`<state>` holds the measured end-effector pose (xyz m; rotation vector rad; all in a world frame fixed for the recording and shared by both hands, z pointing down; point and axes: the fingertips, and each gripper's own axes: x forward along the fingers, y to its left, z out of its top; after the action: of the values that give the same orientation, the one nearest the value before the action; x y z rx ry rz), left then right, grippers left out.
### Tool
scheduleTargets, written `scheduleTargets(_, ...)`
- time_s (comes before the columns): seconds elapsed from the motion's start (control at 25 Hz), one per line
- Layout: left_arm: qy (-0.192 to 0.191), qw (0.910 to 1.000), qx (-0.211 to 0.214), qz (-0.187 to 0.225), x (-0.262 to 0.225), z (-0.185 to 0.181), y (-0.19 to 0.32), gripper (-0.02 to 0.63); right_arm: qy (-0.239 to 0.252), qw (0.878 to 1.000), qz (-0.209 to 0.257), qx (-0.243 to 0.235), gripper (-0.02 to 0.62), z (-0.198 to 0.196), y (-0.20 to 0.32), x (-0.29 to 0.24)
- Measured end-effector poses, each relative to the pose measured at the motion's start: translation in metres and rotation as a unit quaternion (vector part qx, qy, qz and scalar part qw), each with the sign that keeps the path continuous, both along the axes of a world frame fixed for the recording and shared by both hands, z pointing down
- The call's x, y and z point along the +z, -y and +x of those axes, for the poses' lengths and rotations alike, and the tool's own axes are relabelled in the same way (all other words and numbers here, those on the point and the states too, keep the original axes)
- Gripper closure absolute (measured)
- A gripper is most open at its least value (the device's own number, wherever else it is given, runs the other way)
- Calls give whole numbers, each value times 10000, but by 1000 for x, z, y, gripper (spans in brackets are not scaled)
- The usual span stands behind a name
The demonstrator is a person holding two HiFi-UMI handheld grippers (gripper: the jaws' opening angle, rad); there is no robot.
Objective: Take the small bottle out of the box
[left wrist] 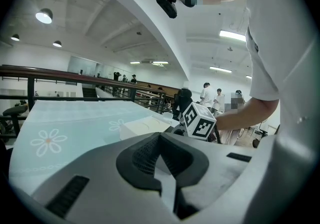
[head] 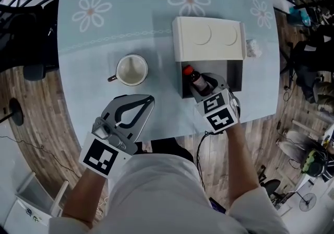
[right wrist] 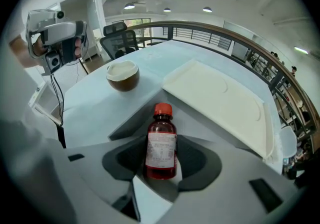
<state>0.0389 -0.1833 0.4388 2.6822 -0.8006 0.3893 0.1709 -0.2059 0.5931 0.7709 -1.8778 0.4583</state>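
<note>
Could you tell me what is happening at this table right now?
A person is working with a gripper in each hand. The right gripper has its jaws closed on the small bottle, which has a red cap and is inside the open grey box with its lid flipped back. The left gripper, jaws together and empty, is held over the table near the mug. The bottle is not yet out of the box.

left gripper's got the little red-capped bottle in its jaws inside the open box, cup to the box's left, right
Wrong gripper: the right gripper view shows the right gripper shut on the bottle; the left gripper is shut and empty. The box and the cup to its left are as said.
</note>
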Motion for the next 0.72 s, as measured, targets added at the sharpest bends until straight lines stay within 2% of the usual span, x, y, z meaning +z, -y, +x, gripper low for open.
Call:
scheduleTargets(0.32, 4, 9996, 105, 257, -24, -7, -7, 600, 398, 9972, 457, 449, 391, -5, 0, -43)
scheduleTargets(0.72, 26, 9979, 319, 560, -59, -21, -29, 600, 1070, 9814, 1226, 1014, 391, -16, -12, -121)
